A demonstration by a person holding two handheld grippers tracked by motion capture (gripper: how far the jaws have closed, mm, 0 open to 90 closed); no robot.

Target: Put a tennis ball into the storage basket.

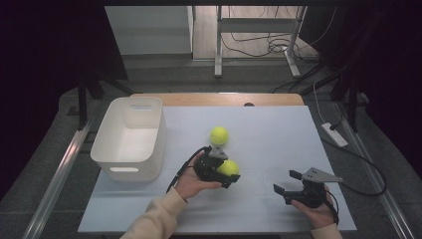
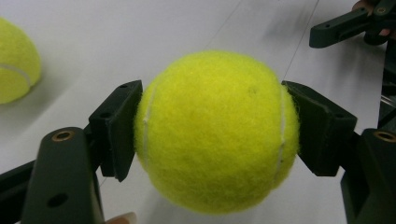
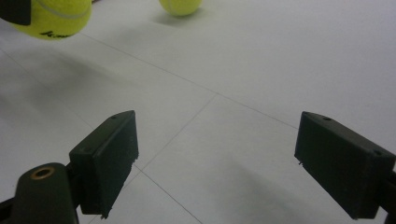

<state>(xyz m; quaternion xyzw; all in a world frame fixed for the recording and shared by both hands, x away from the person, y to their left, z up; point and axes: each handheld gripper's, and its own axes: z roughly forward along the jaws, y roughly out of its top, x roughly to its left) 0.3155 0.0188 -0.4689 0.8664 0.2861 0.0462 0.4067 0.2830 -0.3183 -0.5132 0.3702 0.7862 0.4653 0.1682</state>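
A yellow tennis ball sits pinched between the two black jaws of my left gripper, which is shut on it near the middle of the white table; the same ball shows in the high view and at the top left of the right gripper view. It appears lifted slightly off the surface. A second tennis ball lies loose on the table just beyond it. My right gripper hovers at the front right, open, nothing between its jaws.
A white plastic bin stands at the table's left side, nothing visible inside it. The white table surface ends in a wooden strip at the back. Cables and desk legs lie on the floor beyond.
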